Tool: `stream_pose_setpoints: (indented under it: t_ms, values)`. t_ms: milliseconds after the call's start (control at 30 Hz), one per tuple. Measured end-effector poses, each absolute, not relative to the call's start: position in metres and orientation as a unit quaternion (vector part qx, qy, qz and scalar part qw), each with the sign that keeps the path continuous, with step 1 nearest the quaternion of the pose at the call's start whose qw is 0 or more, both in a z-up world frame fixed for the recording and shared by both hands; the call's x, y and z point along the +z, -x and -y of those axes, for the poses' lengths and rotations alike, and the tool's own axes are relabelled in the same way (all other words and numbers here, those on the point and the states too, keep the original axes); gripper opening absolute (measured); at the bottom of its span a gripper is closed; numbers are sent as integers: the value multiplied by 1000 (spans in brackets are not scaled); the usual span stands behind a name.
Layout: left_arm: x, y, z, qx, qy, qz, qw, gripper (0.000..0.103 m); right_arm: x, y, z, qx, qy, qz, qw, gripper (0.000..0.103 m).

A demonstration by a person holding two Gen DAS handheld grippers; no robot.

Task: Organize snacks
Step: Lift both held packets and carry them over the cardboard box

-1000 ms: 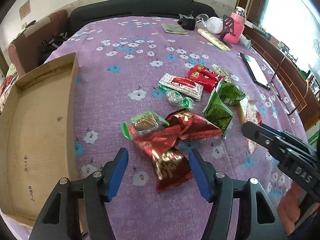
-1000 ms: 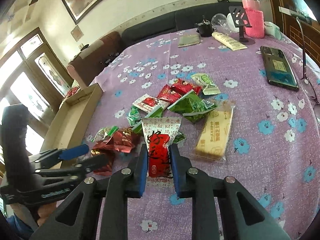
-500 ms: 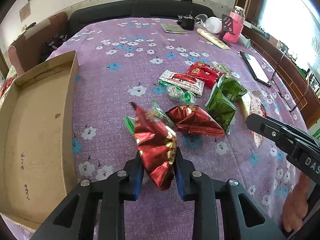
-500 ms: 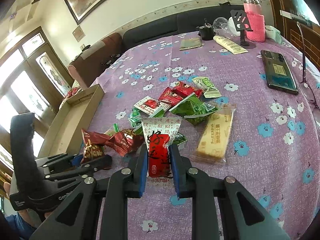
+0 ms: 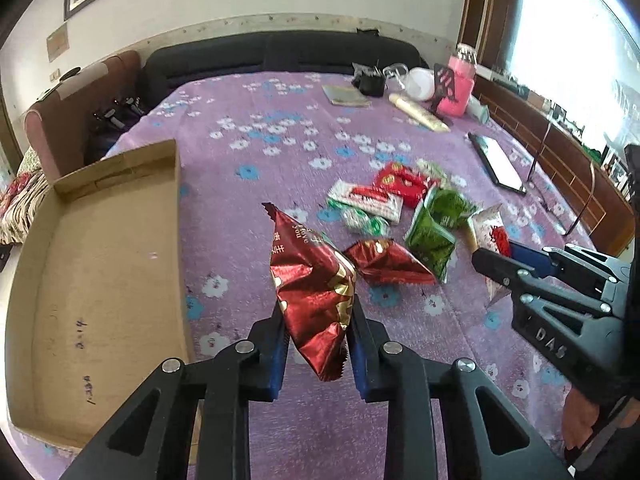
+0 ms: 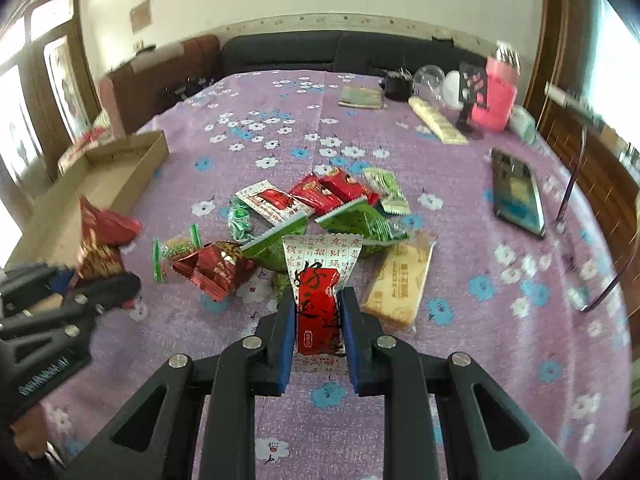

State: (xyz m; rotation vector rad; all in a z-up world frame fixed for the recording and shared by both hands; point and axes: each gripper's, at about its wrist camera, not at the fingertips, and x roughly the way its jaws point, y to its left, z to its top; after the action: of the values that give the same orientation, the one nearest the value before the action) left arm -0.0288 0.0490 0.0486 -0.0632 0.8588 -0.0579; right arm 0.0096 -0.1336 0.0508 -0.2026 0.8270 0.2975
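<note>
My left gripper (image 5: pixel 316 320) is shut on a dark red foil snack packet (image 5: pixel 310 288) and holds it above the purple flowered tablecloth, just right of the open cardboard box (image 5: pixel 92 280). It also shows in the right wrist view (image 6: pixel 98 248). My right gripper (image 6: pixel 318 312) is shut on a white and red snack packet (image 6: pixel 320 280), lifted near the pile. On the cloth lie another dark red packet (image 5: pixel 384 262), green packets (image 5: pixel 432 232), red packets (image 5: pixel 400 180) and a tan biscuit bar (image 6: pixel 402 280).
A black phone (image 6: pixel 516 196) lies at the right of the table. A pink bottle (image 5: pixel 460 84), a black stand, a cream tube (image 5: pixel 418 116) and a small booklet stand at the far edge. A dark sofa runs behind the table.
My left gripper closed on the dark red packet and lifted it off the cloth, higher now than half a second ago. My right gripper kept its packet and lifted it.
</note>
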Motion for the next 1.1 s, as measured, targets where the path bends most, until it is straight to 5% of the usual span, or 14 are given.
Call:
stream_pose_setpoints:
  t_ms: [367,1100]
  values:
    - [64,46,-111,14,68,-386,920,27,76,10,48,156,245,-335,896,21]
    - [32,72,-232,129,118,-393,903,28,62,36,-104,325,244,-358,841,21]
